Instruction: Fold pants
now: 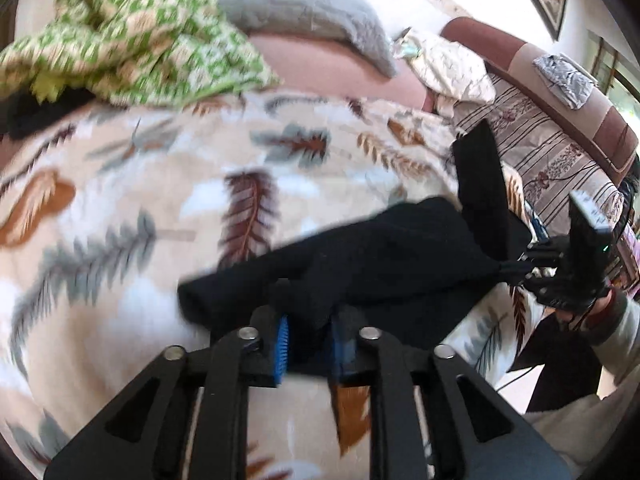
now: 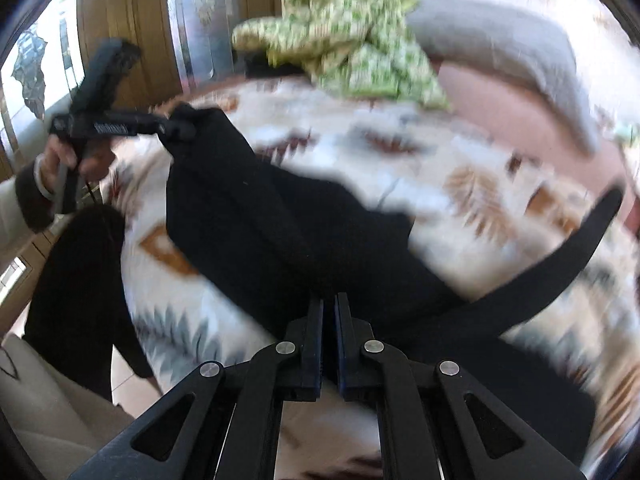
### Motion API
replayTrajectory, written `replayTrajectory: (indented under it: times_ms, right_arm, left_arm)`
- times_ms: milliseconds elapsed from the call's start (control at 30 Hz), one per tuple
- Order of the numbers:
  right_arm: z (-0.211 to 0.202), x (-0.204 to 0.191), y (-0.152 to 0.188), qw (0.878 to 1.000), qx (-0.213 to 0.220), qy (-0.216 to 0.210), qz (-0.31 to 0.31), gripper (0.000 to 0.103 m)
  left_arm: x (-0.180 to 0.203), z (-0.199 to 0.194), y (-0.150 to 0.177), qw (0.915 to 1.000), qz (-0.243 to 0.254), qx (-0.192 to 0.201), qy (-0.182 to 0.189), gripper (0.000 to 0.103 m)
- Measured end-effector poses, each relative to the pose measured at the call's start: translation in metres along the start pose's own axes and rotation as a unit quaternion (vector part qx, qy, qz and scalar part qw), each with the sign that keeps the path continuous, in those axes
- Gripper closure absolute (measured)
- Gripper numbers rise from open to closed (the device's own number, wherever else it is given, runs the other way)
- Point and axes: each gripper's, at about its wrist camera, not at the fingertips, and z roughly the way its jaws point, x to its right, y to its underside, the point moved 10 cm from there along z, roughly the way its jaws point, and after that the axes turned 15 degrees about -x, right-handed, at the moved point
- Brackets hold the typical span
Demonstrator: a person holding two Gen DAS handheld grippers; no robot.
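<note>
Black pants (image 1: 380,256) hang stretched between my two grippers above a feather-print blanket (image 1: 160,200). My left gripper (image 1: 308,340) is shut on one end of the pants, with cloth bunched between its blue pads (image 1: 282,344). My right gripper (image 2: 329,332) is shut on the other end of the pants (image 2: 280,224). In the right wrist view the left gripper (image 2: 182,128) shows at upper left, holding the cloth. In the left wrist view the right gripper (image 1: 516,266) shows at the right, holding the cloth. A black strap (image 2: 560,272) trails to the right. Both views are motion-blurred.
A green patterned cloth (image 1: 140,40) lies bunched at the back of the bed. A grey pillow (image 1: 300,12) lies behind it. A striped sofa (image 1: 560,152) stands to the right. The person's dark-clothed leg (image 2: 80,280) stands at the bed's edge.
</note>
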Motion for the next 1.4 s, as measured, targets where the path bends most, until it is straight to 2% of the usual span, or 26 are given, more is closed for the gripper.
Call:
replayTrajectory:
  times_ms: [67, 100, 133, 200, 267, 300, 367, 433, 533, 700, 800, 900, 1033, 1067, 1100, 1133, 1167, 1200, 1267, 1300, 1400]
  right_arm:
    - [0.014, -0.002, 0.009, 1.000, -0.008, 0.001, 0.015, 0.098]
    - [0.013, -0.001, 0.010, 1.000, 0.000, 0.001, 0.026, 0.097]
    - [0.009, 0.000, 0.009, 0.999, 0.005, -0.006, 0.038, 0.092]
    - [-0.001, -0.005, 0.006, 0.999, 0.017, -0.002, 0.038, 0.084]
    - [-0.012, -0.017, -0.002, 0.999, 0.030, -0.010, 0.017, 0.062]
    - [-0.016, -0.023, -0.008, 0.999, 0.038, -0.015, 0.005, 0.058]
    - [-0.022, -0.042, -0.019, 0.998, 0.054, -0.020, -0.020, 0.051]
    - [-0.023, -0.062, -0.032, 0.997, 0.064, -0.020, -0.044, 0.047]
    - [-0.013, -0.088, -0.051, 0.995, 0.070, -0.018, -0.074, 0.046]
    - [0.012, -0.115, -0.072, 0.993, 0.055, -0.039, -0.095, 0.046]
    - [0.017, -0.129, -0.077, 0.991, 0.052, -0.058, -0.107, 0.045]
    - [0.022, -0.141, -0.076, 0.989, 0.051, -0.062, -0.127, 0.036]
    - [0.043, -0.141, -0.072, 0.989, 0.031, -0.042, -0.139, 0.037]
    - [0.047, -0.139, -0.072, 0.990, 0.024, -0.039, -0.135, 0.047]
    - [0.050, -0.136, -0.072, 0.990, 0.020, -0.041, -0.131, 0.060]
    - [0.050, -0.134, -0.073, 0.991, 0.021, -0.049, -0.123, 0.083]
    - [0.048, -0.131, -0.075, 0.991, 0.026, -0.067, -0.111, 0.090]
    - [0.045, -0.129, -0.076, 0.991, 0.029, -0.084, -0.098, 0.093]
    - [0.039, -0.125, -0.079, 0.991, 0.036, -0.093, -0.085, 0.098]
    - [0.035, -0.123, -0.081, 0.991, 0.041, -0.099, -0.080, 0.098]
    - [0.019, -0.118, -0.091, 0.990, 0.058, -0.115, -0.060, 0.098]
  left_arm:
    - [-0.002, -0.005, 0.008, 0.9999, -0.013, 0.002, 0.006, 0.065]
    - [-0.006, -0.009, 0.011, 0.9997, -0.023, 0.004, 0.006, 0.054]
    - [-0.008, -0.013, 0.014, 0.9994, -0.032, 0.007, 0.006, 0.045]
    - [-0.017, -0.023, 0.017, 0.9983, -0.055, 0.017, 0.013, 0.038]
    - [-0.025, -0.034, 0.018, 0.9962, -0.076, 0.032, 0.030, 0.030]
    - [-0.028, -0.038, 0.018, 0.9951, -0.085, 0.038, 0.036, 0.025]
    - [-0.033, -0.046, 0.016, 0.9925, -0.102, 0.049, 0.047, 0.020]
    - [-0.034, -0.047, 0.015, 0.9919, -0.104, 0.048, 0.055, 0.020]
    - [-0.028, -0.039, 0.018, 0.9932, -0.099, 0.021, 0.057, 0.020]
    - [-0.023, -0.028, 0.025, 0.9933, -0.101, -0.008, 0.055, 0.019]
    - [-0.019, -0.017, 0.035, 0.9925, -0.101, -0.042, 0.054, 0.018]
    - [-0.013, -0.002, 0.048, 0.9915, -0.088, -0.084, 0.046, 0.018]
    - [-0.007, 0.011, 0.056, 0.9896, -0.074, -0.116, 0.043, 0.018]
    - [-0.005, 0.014, 0.056, 0.9892, -0.073, -0.119, 0.046, 0.018]
    - [-0.003, 0.015, 0.056, 0.9888, -0.073, -0.119, 0.051, 0.019]
    - [0.000, 0.014, 0.056, 0.9890, -0.069, -0.118, 0.057, 0.036]
    - [0.004, 0.012, 0.054, 0.9901, -0.059, -0.113, 0.057, 0.050]
    - [0.006, 0.010, 0.052, 0.9911, -0.054, -0.109, 0.054, 0.067]
    - [0.012, 0.000, 0.041, 0.9937, -0.042, -0.088, 0.055, 0.081]
    - [0.014, -0.005, 0.033, 0.9950, -0.037, -0.076, 0.052, 0.092]
    - [0.014, -0.019, 0.006, 0.9981, -0.018, -0.046, 0.036, 0.094]
